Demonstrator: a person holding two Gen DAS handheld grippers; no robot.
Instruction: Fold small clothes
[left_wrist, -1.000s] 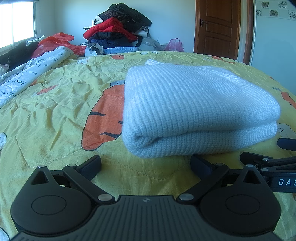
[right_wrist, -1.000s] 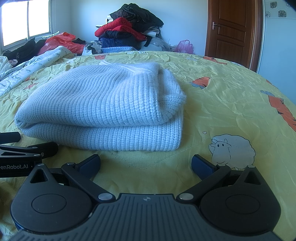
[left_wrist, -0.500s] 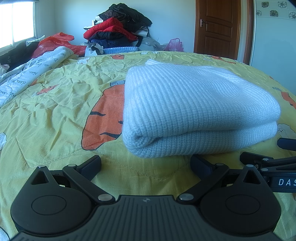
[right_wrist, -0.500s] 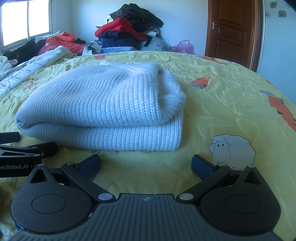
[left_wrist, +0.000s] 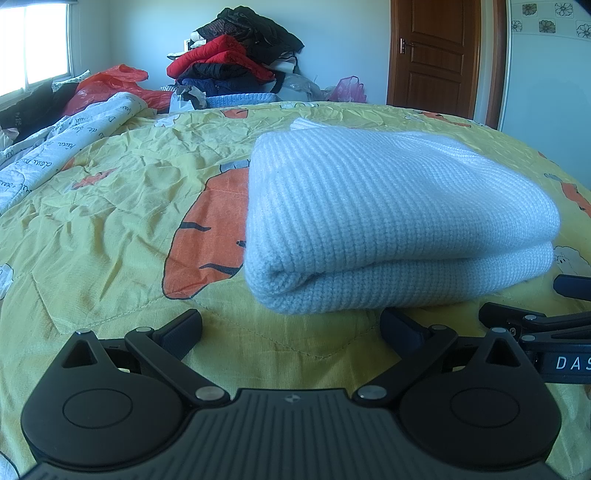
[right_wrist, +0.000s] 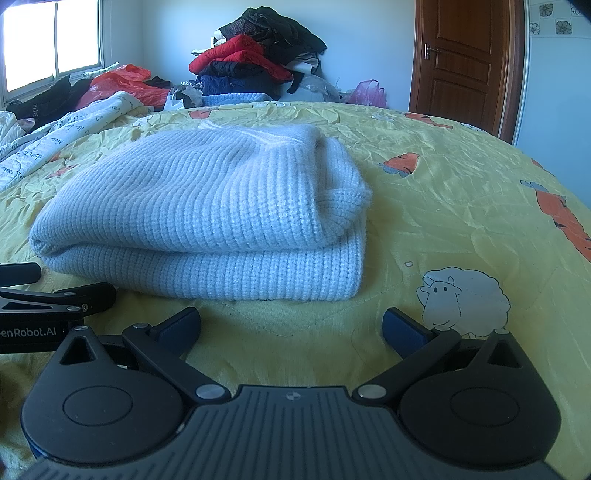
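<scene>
We see the pale blue ribbed knit sweater (left_wrist: 391, 221) lying folded in a thick two-layer bundle on the yellow quilted bedspread printed with orange carrots and white sheep (left_wrist: 110, 229). Our left gripper (left_wrist: 291, 326) rests low just in front of the sweater's near edge, its two black fingers spread wide with nothing between them; its right finger tip sits close under the sweater's fold. Our right gripper (right_wrist: 291, 326) also sits just in front of the sweater, toward its right corner, fingers spread wide and empty, apart from the knit. Each gripper shows at the edge of the other's view, side by side along the sweater's near edge.

Behind the sweater, at the far edge of the bedspread, a heap of red, black and dark blue clothes (left_wrist: 236, 62) is piled against the pale wall. Left of the sweater lies a white quilt with printed script (left_wrist: 55, 155), under a bright window (right_wrist: 51, 40). Right of the pile, behind the sweater, stands a brown panelled wooden door (left_wrist: 436, 55).
</scene>
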